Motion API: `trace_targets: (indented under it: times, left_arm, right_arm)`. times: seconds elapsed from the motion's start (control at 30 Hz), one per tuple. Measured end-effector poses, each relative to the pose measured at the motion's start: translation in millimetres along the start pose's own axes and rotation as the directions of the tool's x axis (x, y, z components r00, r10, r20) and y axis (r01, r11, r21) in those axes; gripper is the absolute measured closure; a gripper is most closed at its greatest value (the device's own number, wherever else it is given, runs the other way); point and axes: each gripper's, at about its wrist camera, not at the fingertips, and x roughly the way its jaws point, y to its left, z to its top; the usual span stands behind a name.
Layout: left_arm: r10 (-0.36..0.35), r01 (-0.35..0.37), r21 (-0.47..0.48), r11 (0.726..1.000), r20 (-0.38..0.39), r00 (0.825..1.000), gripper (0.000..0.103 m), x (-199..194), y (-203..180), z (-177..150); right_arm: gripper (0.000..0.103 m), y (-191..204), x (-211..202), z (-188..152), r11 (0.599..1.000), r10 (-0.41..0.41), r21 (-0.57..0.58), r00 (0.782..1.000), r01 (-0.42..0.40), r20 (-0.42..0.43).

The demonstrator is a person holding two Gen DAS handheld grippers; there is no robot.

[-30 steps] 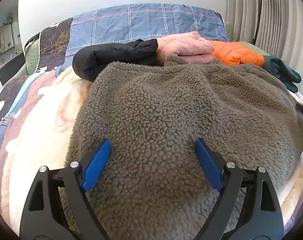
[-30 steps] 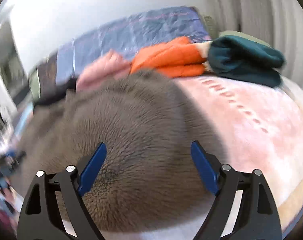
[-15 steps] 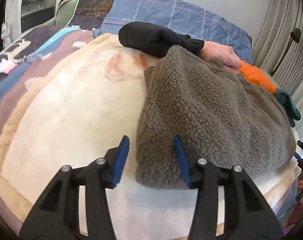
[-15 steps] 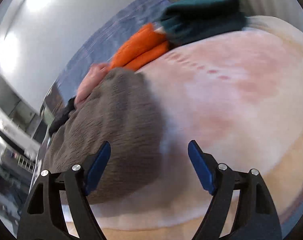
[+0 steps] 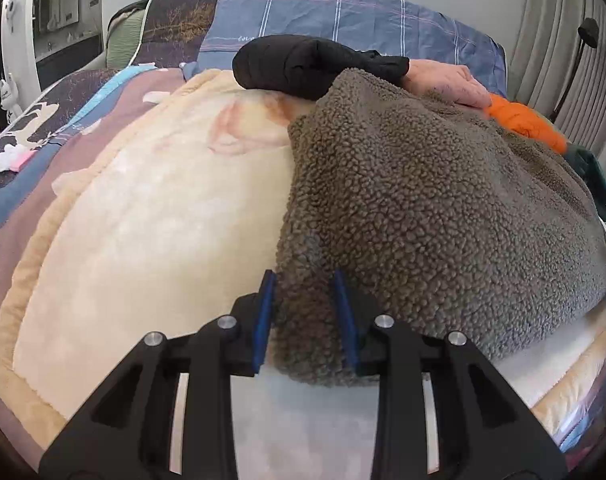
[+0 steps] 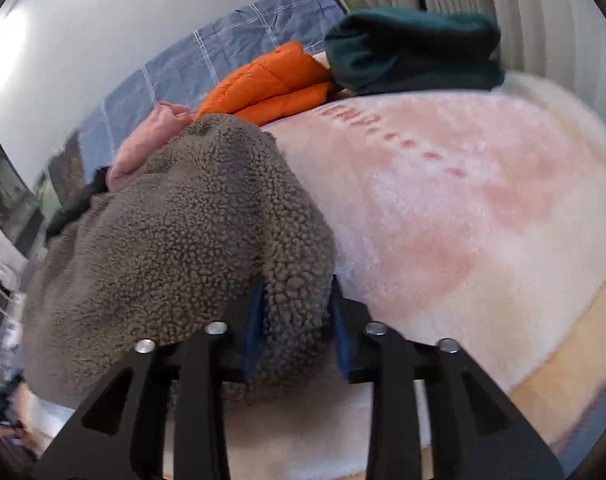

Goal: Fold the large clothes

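Note:
A large grey-brown fleece garment (image 5: pixel 443 208) lies bunched on a cream and pink blanket (image 5: pixel 163 208) on the bed. My left gripper (image 5: pixel 305 316) is shut on the garment's near left corner, its blue pads pressing the fleece. In the right wrist view my right gripper (image 6: pixel 295 320) is shut on the near right corner of the same garment (image 6: pixel 175 240), with fleece bulging between the pads. The blanket (image 6: pixel 463 208) spreads to the right of it.
Folded clothes line the bed's far side: a black one (image 5: pixel 303 64), a pink one (image 5: pixel 447 82), an orange one (image 6: pixel 271 84) and a dark green one (image 6: pixel 415 50). A blue plaid pillow (image 5: pixel 343 16) and curtains (image 5: pixel 559 32) stand behind.
Both grippers moved from over the middle of the fleece out to its near corners and closed from wide open onto the fabric.

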Motion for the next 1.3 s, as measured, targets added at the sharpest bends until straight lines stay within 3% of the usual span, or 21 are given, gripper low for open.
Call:
trace_targets:
  times: [0.1, 0.17, 0.23, 0.3, 0.33, 0.43, 0.5, 0.53, 0.63, 0.8, 0.9, 0.97, 1.07, 1.17, 1.23, 1.27, 1.3]
  left_arm:
    - [0.043, -0.042, -0.014, 0.999, 0.045, 0.998, 0.078, -15, 2, 5]
    - [0.054, -0.053, -0.013, 0.998, 0.115, 0.992, 0.080, -33, -1, 14]
    - [0.027, -0.029, 0.010, 1.000, 0.161, 0.987, 0.080, -42, -11, 24]
    - [-0.031, 0.020, 0.052, 0.998, 0.198, 0.980, 0.080, -44, -31, 36]
    - [-0.055, 0.041, 0.076, 0.996, 0.205, 0.977, 0.079, -41, -41, 39]
    - [-0.094, 0.073, 0.140, 0.987, 0.154, 0.984, 0.068, -11, -71, 45]
    - [-0.045, 0.036, 0.132, 0.991, 0.069, 0.997, 0.063, 22, -77, 39]
    - [-0.022, 0.010, 0.135, 0.991, 0.091, 0.996, 0.062, 30, -77, 33]
    - [-0.032, 0.017, 0.149, 0.989, 0.097, 0.995, 0.062, 24, -74, 30]
    - [-0.071, 0.061, 0.121, 0.991, 0.085, 0.994, 0.062, 22, -66, 34]
    - [-0.071, 0.056, 0.125, 0.991, 0.121, 0.990, 0.060, 11, -72, 44]
    - [-0.095, 0.064, 0.177, 0.982, 0.170, 0.981, 0.053, 1, -83, 56]
    - [-0.059, 0.022, 0.202, 0.979, 0.182, 0.981, 0.045, 8, -98, 70]
    - [-0.072, 0.063, 0.171, 0.983, 0.046, 0.996, 0.039, 46, -98, 71]
    - [-0.078, 0.062, 0.187, 0.980, 0.084, 0.993, 0.038, 56, -97, 61]
    - [-0.074, 0.053, 0.205, 0.977, 0.095, 0.993, 0.038, 54, -99, 58]
    - [-0.075, 0.053, 0.209, 0.976, 0.099, 0.992, 0.038, 52, -99, 57]
  right_arm:
    - [0.063, 11, -19, 7, 0.997, -0.071, -0.032, 0.997, 0.072, 0.032]
    - [0.062, 23, -35, 12, 0.992, -0.109, -0.052, 0.989, 0.115, 0.097]
    - [0.062, 41, -47, 14, 0.990, -0.081, -0.098, 0.985, 0.097, 0.153]
    - [0.062, 66, -52, 16, 0.987, 0.011, -0.157, 0.986, 0.015, 0.167]
    - [0.061, 85, -49, 14, 0.978, 0.077, -0.206, 0.985, -0.043, 0.157]
    - [0.061, 117, -32, 4, 0.952, 0.138, -0.288, 0.984, -0.102, 0.108]
    - [0.061, 125, -2, -7, 0.945, 0.120, -0.307, 0.993, -0.114, 0.001]
    - [0.061, 120, 24, -18, 0.952, 0.089, -0.287, 0.993, -0.109, -0.080]
    - [0.061, 119, 22, -30, 0.940, 0.081, -0.331, 0.996, -0.086, -0.029]
    - [0.060, 118, 12, -18, 0.956, 0.084, -0.276, 0.994, -0.100, -0.068]
    - [0.060, 142, 0, 2, 0.950, 0.133, -0.277, 0.990, -0.143, -0.055]
    - [0.060, 163, -3, 15, 0.926, 0.169, -0.337, 0.985, -0.169, -0.031]
    - [0.060, 192, -3, 30, 0.903, 0.202, -0.389, 0.979, -0.182, 0.012]
    - [0.060, 209, 28, 40, 0.898, 0.229, -0.377, 0.973, -0.227, -0.040]
    - [0.062, 209, 77, 31, 0.912, 0.159, -0.355, 0.975, -0.206, -0.158]
    - [0.063, 203, 100, 21, 0.916, 0.142, -0.347, 0.973, -0.199, -0.180]
    - [0.063, 204, 100, 14, 0.905, 0.137, -0.385, 0.980, -0.183, -0.143]
